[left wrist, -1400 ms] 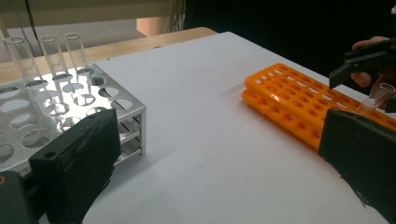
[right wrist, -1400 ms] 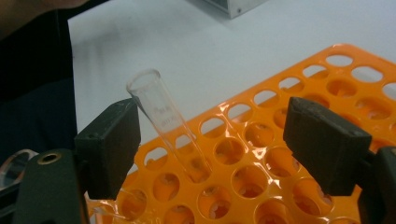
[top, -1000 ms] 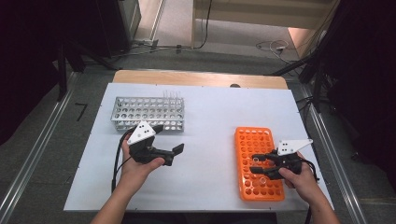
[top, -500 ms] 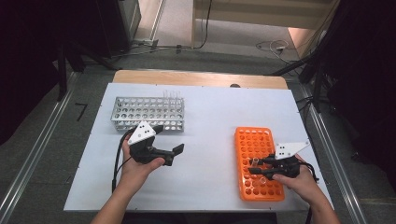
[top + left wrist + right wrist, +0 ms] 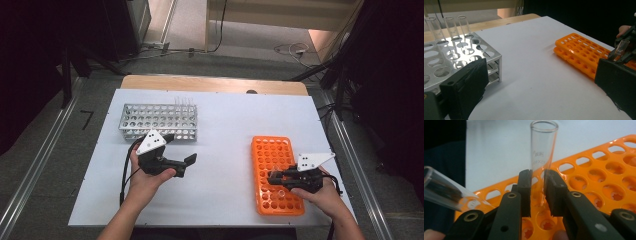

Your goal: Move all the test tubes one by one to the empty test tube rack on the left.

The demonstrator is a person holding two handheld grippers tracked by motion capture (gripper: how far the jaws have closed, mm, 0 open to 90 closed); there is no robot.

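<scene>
Item: glass test tube [image 5: 541, 165], standing upright in the orange rack [image 5: 604, 177], at the near right of the white table [image 5: 225, 125]. It is bearing faint grey printing below the rim, too blurred to read.

Right gripper [image 5: 537, 192]: its jaws have just been closing and are now pressing on the tube from both sides, low on its body. Against the earlier high views, the hand is sitting at the same spot over the rack, the jaws being narrower.

A second tube [image 5: 446, 192] is leaning at the left edge of the right gripper view.

Left gripper [image 5: 172, 162]: jaws are standing wide apart, holding nothing, beside the metal rack [image 5: 160, 120], unmoved since the earlier frames.
</scene>
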